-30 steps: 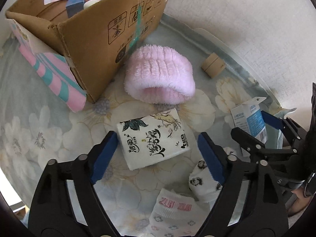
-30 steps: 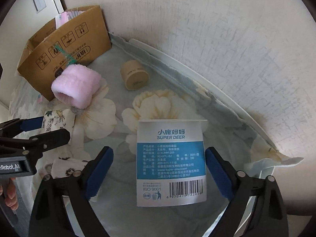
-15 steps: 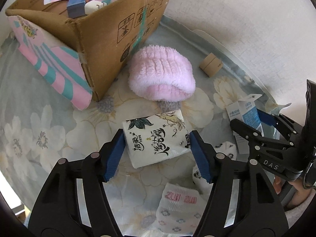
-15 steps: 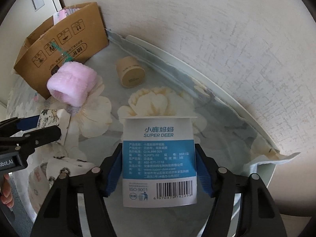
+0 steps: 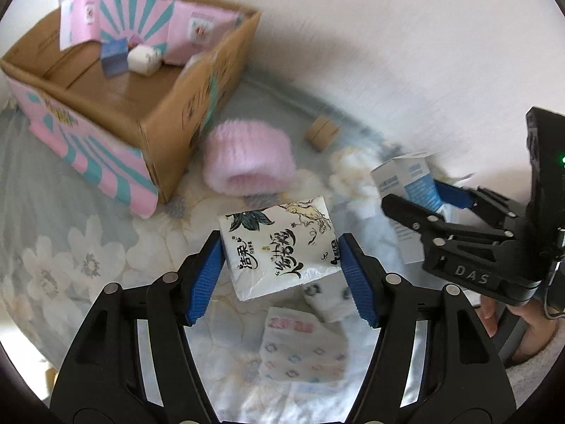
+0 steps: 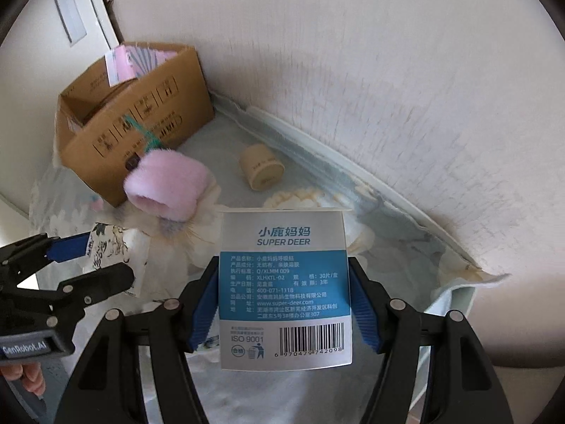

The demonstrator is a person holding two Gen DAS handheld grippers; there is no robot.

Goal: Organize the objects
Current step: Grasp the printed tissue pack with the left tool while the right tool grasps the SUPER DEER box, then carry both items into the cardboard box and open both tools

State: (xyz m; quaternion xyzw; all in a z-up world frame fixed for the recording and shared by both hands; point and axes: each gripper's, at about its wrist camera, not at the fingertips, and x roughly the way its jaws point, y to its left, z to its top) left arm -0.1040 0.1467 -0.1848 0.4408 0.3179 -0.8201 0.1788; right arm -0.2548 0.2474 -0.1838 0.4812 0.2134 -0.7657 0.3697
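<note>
Both grippers are loaded. The left gripper (image 5: 280,268) has its blue pads (image 5: 206,277) pressed against the two short sides of the tissue pack (image 5: 279,247), a white packet printed with black brush lettering and leaves; the fingers are closed just to the pack's width and no further. The pack sits tilted between them, over the floral cloth (image 5: 70,247), and whether it is clear of the cloth I cannot tell.

Over on the right, the right gripper (image 6: 282,304) is clamped on the blue-and-white box (image 6: 284,289), its label and barcode facing the camera. Its pads (image 6: 203,307) bear on the box's left and right faces at about mid-height, and the box stands upright between them. From the left wrist view, that same box (image 5: 406,183) juts forward out of the right gripper (image 5: 434,208).

Beyond the tissue pack lies the pink fluffy band (image 5: 249,164), lying on its side just beside the corner of the cardboard box (image 5: 183,113). The cardboard box stands open, with a pink-and-teal striped carton lining (image 5: 141,28) and a small blue box (image 5: 113,54) and white cube (image 5: 143,59) inside. A small tan cylinder (image 6: 261,169) lies on its side near the wall. Below the left gripper, two patterned socks (image 5: 303,349) lie on the cloth.
</note>
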